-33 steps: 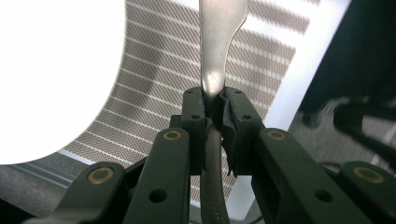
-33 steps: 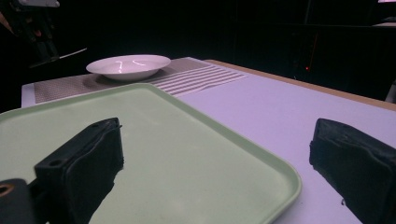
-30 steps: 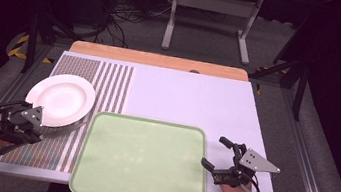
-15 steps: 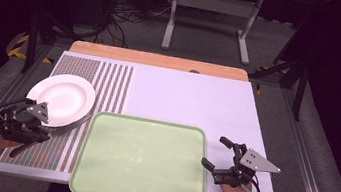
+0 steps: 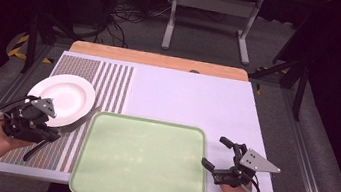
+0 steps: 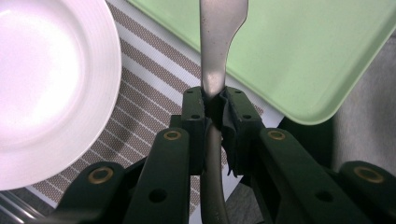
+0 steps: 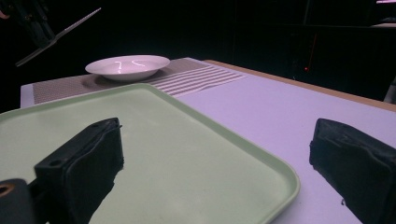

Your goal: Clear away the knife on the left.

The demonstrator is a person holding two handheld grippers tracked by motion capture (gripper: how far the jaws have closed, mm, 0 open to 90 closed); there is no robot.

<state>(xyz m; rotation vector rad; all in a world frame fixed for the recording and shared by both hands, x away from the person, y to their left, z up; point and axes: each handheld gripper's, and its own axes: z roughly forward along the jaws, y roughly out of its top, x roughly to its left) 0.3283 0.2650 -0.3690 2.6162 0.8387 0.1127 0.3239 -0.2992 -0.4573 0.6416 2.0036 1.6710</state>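
My left gripper [image 5: 52, 135] [image 6: 214, 100] is shut on a silver table knife [image 5: 81, 120] [image 6: 219, 37], gripped at its neck and held above the striped placemat [image 5: 114, 83]. The blade points toward the green tray [image 5: 141, 162] [image 6: 303, 46]. A white plate [image 5: 65, 96] [image 6: 46, 84] sits just beyond that gripper. My right gripper [image 5: 213, 151] [image 7: 215, 154] stands open at the tray's right edge with nothing between its jaws. In the right gripper view the tray [image 7: 163, 140] lies ahead, the plate [image 7: 128, 65] beyond it, and the knife [image 7: 60, 30] hangs at the top left.
A white mat [image 5: 188, 98] covers the wooden table [image 5: 158, 60], bare to the right of the placemat. A metal stand [image 5: 210, 11] and cables lie on the floor behind the table. Table edges drop off close to both hands.
My left gripper has shifted right and slightly toward me with the knife, away from the plate's rim. The right gripper has stayed put.
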